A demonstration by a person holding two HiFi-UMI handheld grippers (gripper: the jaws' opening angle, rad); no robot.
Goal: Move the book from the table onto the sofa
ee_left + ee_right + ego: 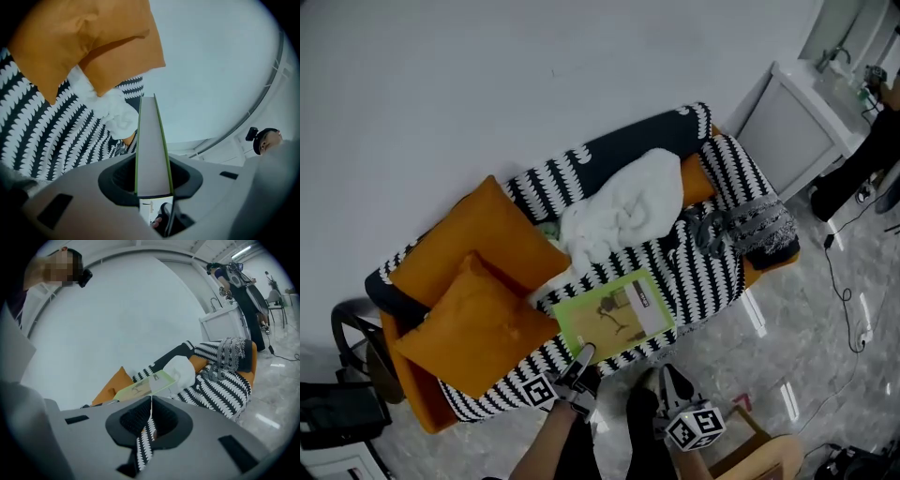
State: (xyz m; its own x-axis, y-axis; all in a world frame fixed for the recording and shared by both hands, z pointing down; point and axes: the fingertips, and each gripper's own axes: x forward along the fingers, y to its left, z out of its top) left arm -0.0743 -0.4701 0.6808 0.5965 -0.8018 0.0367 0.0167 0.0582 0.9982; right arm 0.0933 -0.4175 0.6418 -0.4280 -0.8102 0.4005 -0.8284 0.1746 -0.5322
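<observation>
A green book (614,314) hangs flat over the front of the black-and-white sofa seat (703,272); I cannot tell whether it rests on the seat. My left gripper (581,361) is shut on its near edge. In the left gripper view the book (152,145) runs edge-on between the jaws of the left gripper (152,183). My right gripper (673,382) stands shut and empty just right of the book, in front of the sofa. From the right gripper view, past the right gripper (151,401), the book (143,386) shows before a white blanket (183,371).
Two orange pillows (478,281) fill the sofa's left half. A white blanket (623,211) and a grey fringed throw (750,225) lie to the right. A white counter (787,122) with a person (862,159) beside it is behind; a black chair (356,337) stands left.
</observation>
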